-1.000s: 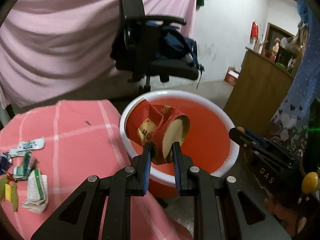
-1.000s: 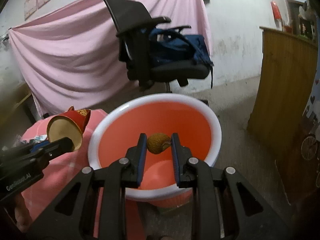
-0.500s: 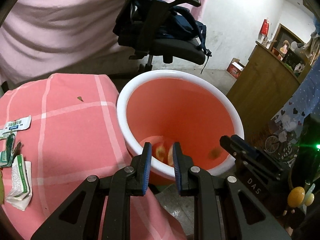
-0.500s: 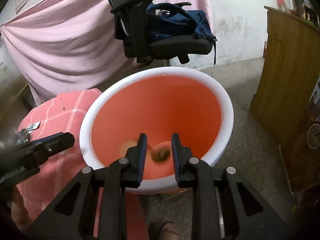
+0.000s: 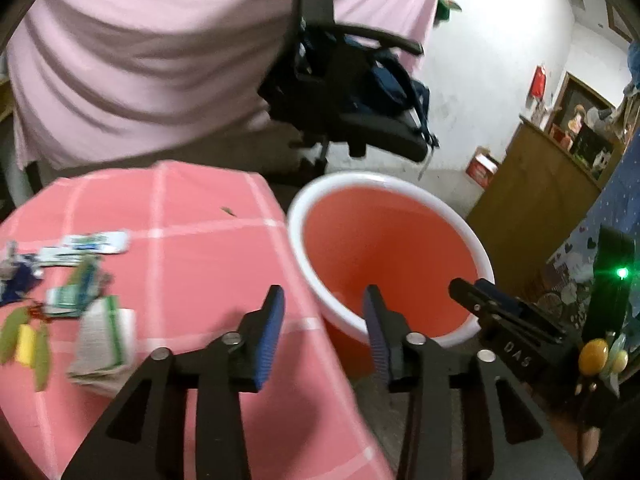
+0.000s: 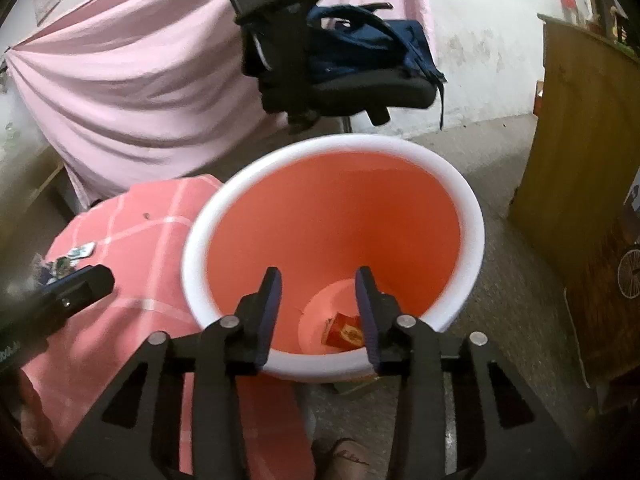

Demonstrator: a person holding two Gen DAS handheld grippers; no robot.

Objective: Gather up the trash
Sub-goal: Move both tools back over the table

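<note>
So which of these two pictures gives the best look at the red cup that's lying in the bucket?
The right wrist view. It looks steeply down into the bucket, so the crushed red cup shows on the bottom, partly behind one finger of the open right gripper. The left wrist view sees the bucket at a shallower angle, and the cup is hidden.

Red cup (image 6: 345, 332) in bucket (image 6: 472, 216) partly behind right tongs (image 6: 318, 312); wrappers (image 5: 86, 280) on counter (image 5: 192, 256) blurred, print unreadable.
</note>
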